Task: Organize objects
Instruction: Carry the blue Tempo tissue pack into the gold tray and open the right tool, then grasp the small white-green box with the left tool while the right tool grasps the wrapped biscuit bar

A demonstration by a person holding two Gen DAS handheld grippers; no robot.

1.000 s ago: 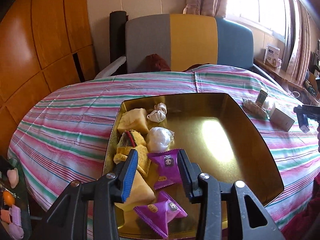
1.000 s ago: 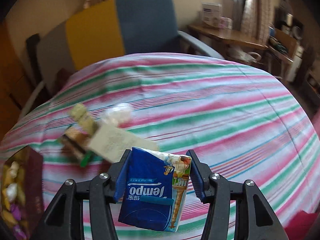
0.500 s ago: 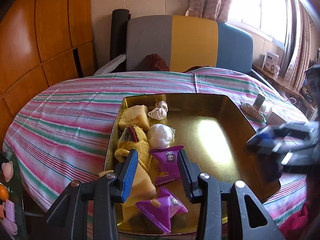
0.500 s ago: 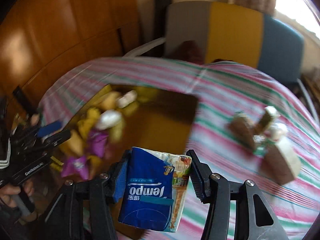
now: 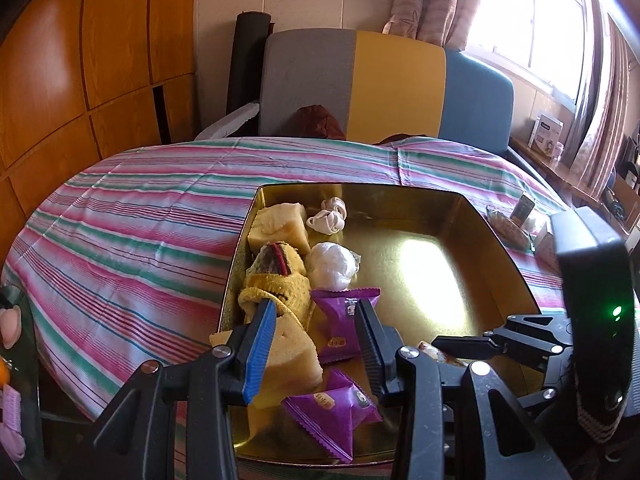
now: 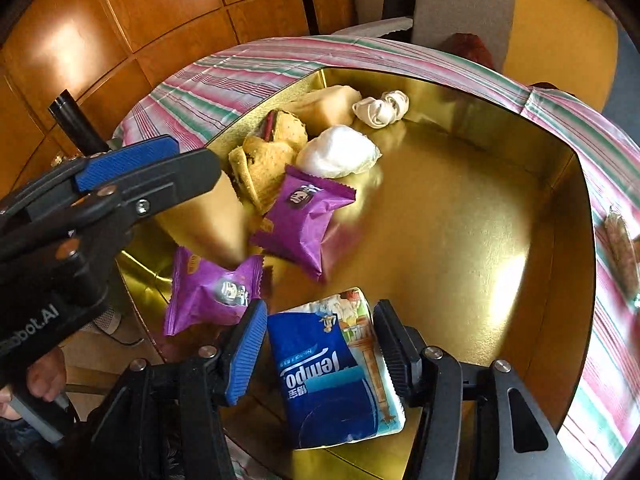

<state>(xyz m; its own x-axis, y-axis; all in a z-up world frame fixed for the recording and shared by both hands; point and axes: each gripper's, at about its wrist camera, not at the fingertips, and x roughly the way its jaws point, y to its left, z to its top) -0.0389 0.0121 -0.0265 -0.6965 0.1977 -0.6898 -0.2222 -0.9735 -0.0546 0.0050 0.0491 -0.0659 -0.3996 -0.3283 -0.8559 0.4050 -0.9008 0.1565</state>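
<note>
My right tongs point(image 6: 318, 344) grip a blue tissue pack point(image 6: 334, 372) by its two sides, and I hold it over the near edge of the gold tray point(image 6: 500, 216), tilted, with its printed name upside down to me. Just beyond its top corner lies a purple snack packet point(image 6: 212, 296), and a second purple packet point(image 6: 304, 216) sits further in. Past those, along the tray's left side, are a white wrapped ball point(image 6: 340, 152), a crumbly yellow cake with a dark filling point(image 6: 272, 148), a pale sponge block point(image 6: 324, 106) and a small knotted white roll point(image 6: 382, 108). The right half of the tray is bare gold metal.

My left tongs point(image 5: 316, 332) stand wide apart with nothing between them, low over the tray's near left corner above a sponge slice point(image 5: 288, 352). The tray rests on a surface covered by a pink and green striped cloth point(image 5: 132, 232). A few small packets point(image 5: 516, 224) lie on the cloth to the tray's right. Behind stands a grey, yellow and blue chair point(image 5: 376, 88).
</note>
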